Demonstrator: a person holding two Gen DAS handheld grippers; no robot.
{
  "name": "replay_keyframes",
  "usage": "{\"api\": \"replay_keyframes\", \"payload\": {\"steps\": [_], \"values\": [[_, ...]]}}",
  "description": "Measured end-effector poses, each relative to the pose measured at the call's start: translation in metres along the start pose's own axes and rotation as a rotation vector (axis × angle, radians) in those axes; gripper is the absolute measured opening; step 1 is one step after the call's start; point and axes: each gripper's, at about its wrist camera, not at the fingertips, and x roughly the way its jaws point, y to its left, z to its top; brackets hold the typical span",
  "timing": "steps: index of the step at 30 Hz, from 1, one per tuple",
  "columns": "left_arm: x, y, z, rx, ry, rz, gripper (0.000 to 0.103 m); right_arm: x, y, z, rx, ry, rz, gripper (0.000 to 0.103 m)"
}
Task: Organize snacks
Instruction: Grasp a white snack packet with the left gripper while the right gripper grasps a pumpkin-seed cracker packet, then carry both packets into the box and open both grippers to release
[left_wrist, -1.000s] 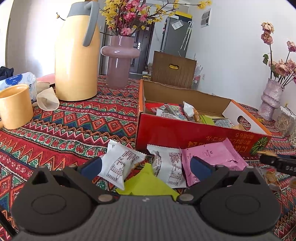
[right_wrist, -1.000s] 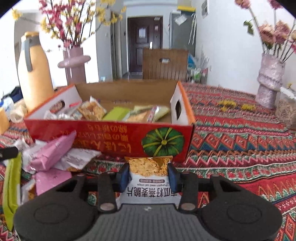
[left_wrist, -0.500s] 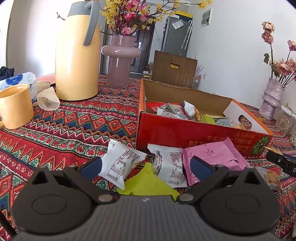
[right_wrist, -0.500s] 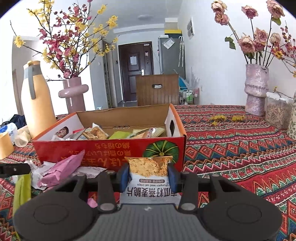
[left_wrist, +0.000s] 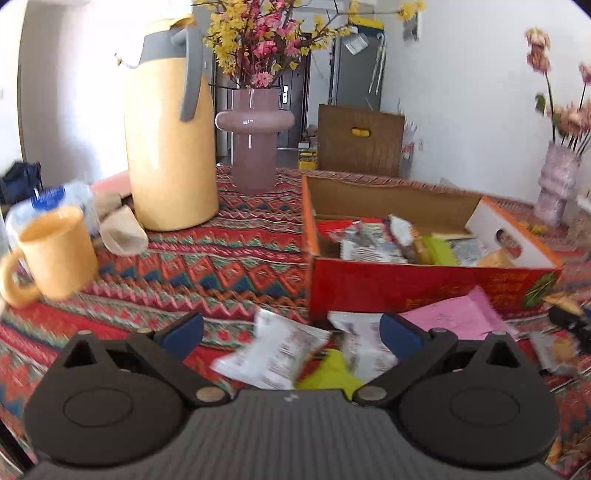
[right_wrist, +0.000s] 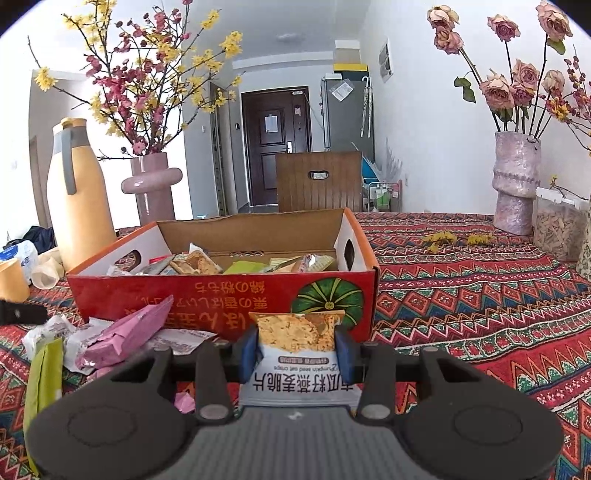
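right gripper (right_wrist: 295, 349): pinching an oat crisp packet (right_wrist: 298, 356), both blue pads pressed flat on its sides. Packet was upright, printed text upside down, held just in front of the box's near wall.

left gripper (left_wrist: 291, 328): fingers spread wide, nothing between the pads. It hung over the loose pile of snacks.

cardboard box (right_wrist: 221, 291): red-fronted with a pumpkin picture, sat near the middle of the table and was already partly full of mixed wrappers.

loose snacks: a white packet (left_wrist: 277, 354), another white one (left_wrist: 356, 345), a pink packet (left_wrist: 454, 319) and a green packet (left_wrist: 330, 374) were all heaped on the cloth against the box's near wall, toward the table's front edge.

table (right_wrist: 480, 295): covered in a red zigzag cloth.

other stuff: yellow thermos jug (left_wrist: 170, 136) and pink vase (left_wrist: 255, 144) stood further back, left of the box. Yellow mug (left_wrist: 55, 254) was near the left edge. Blurry on that side, so can't make out the small bits next to it.
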Motion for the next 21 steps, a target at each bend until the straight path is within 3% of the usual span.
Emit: {"api": "replay_keyframes", "payload": {"steps": [5, 9, 13, 14, 19, 21], "values": [[0.026, 0.005, 0.008, 0.085, 0.087, 0.042, 0.103, -0.001, -0.001, 0.000, 0.006, -0.008, 0.006, 0.042], [0.047, 0.011, 0.003, 0.084, 0.153, 0.023, 0.098, -0.002, -0.001, 0.000, 0.008, -0.011, 0.008, 0.042], [0.065, 0.016, -0.007, 0.047, 0.194, -0.012, 0.077, -0.002, -0.001, 0.000, 0.008, -0.011, 0.007, 0.042], [0.066, 0.018, -0.008, 0.037, 0.179, -0.019, 0.076, -0.002, -0.001, 0.000, 0.008, -0.011, 0.008, 0.042], [0.064, 0.018, -0.009, 0.030, 0.150, -0.064, 0.052, -0.001, 0.001, -0.001, 0.003, -0.009, 0.008, 0.042], [0.062, 0.016, -0.010, 0.040, 0.142, -0.077, 0.047, -0.001, 0.002, -0.001, 0.002, -0.008, 0.008, 0.042]]}}
